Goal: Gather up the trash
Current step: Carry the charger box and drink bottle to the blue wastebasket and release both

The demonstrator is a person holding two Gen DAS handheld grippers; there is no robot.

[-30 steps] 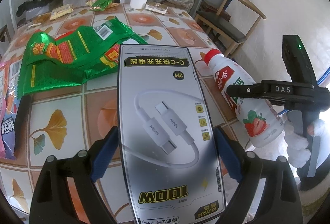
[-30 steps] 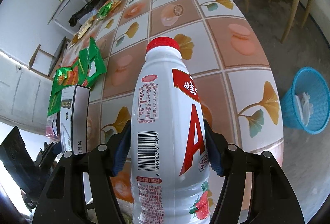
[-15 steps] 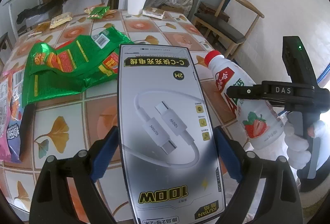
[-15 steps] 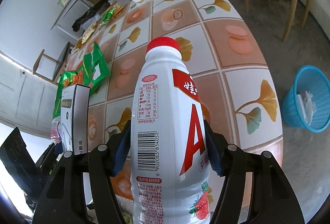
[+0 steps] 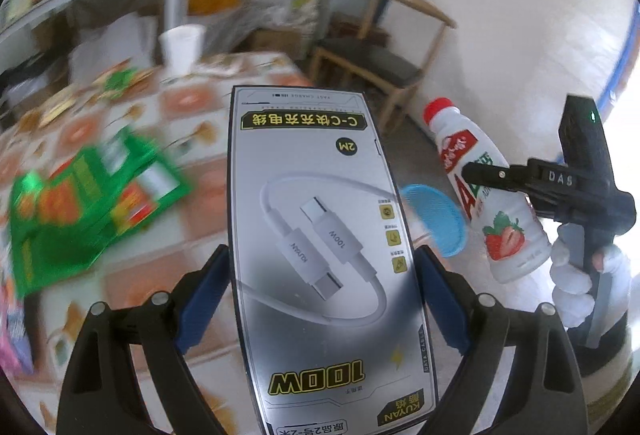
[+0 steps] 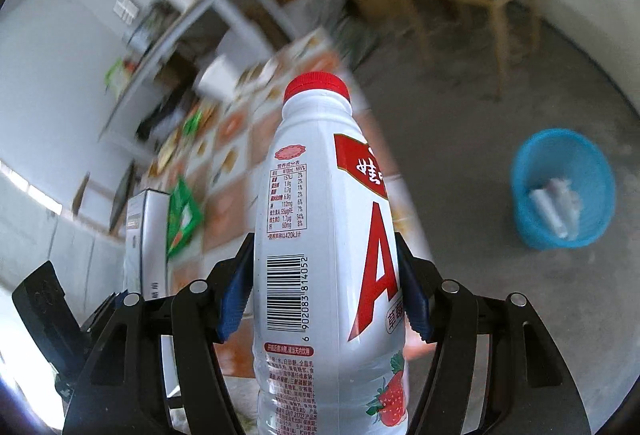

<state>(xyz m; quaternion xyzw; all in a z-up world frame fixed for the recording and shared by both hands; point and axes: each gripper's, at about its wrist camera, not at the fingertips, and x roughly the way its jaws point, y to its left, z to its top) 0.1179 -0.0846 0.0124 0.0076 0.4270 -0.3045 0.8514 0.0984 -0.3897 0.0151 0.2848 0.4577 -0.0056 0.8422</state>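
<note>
The left hand-held gripper [image 5: 320, 275], black with blue pads, is clamped on a tall flat silver-grey cardboard cable box [image 5: 320, 235] printed with a white charging cable and yellow lettering. The box stands upright between the pads and fills the centre of the left wrist view from the lower edge up past the middle.

The right hand-held gripper [image 6: 326, 291] is clamped on a white plastic drink bottle with a red cap [image 6: 324, 227], red label lettering and a strawberry picture near its base; both blue pads press on its sides. In the left wrist view the same bottle [image 5: 484, 191] appears at centre right, tilted, held by the right hand-held gripper [image 5: 496, 175], with a white-gloved hand [image 5: 576, 279] on the handle at the lower right.

A round blue plastic mesh waste basket [image 6: 564, 191] stands on the grey floor at the right of the right wrist view, with pale crumpled material inside it. In the left wrist view its rim [image 5: 436, 219] peeks out between the box and the bottle.

The desk with an orange-and-white leaf-patterned tile top [image 5: 192, 219] lies at the left, blurred. On it rest a crumpled green foil snack bag [image 5: 88, 203] at centre left and a white paper cup [image 5: 182, 47] at the upper left. A wooden chair with a dark seat [image 5: 376, 63] stands at the upper centre.
</note>
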